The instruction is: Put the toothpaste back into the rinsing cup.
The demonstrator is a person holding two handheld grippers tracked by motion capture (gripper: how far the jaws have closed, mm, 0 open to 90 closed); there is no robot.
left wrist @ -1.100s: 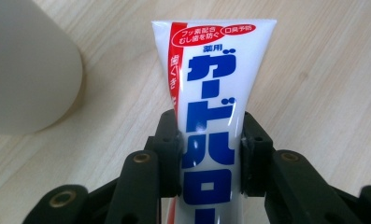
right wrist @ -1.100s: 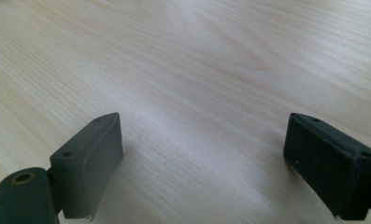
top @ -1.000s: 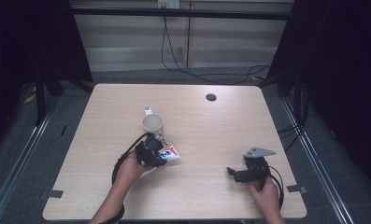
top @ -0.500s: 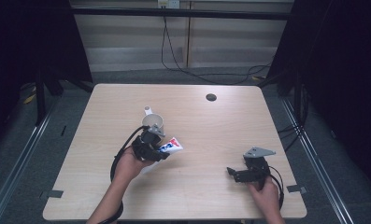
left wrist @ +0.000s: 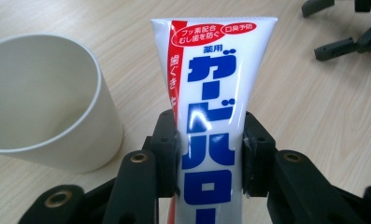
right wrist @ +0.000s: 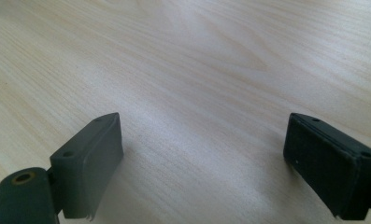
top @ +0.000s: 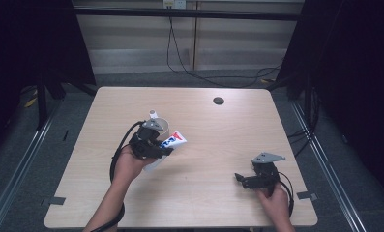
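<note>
Pale wooden worktop (top: 204,125): left claw (left wrist: 211,154) clamps a toothpaste tube (left wrist: 211,93), cup (left wrist: 43,102) just beside; right claw (right wrist: 202,163) spread wide, holding nothing.

Black screw-holed fingers (right wrist: 87,163), trailing cables

Pale wood-grain table (right wrist: 211,60) with a smooth, faintly sheened top. A glossy plastic toothpaste tube (left wrist: 211,107) — white, printed red and blue — catches the light. Beside it, a matt off-white cup (left wrist: 43,102), paper or plastic. Matt black plastic gripper pads (right wrist: 87,158) — slightly scuffed.
</note>
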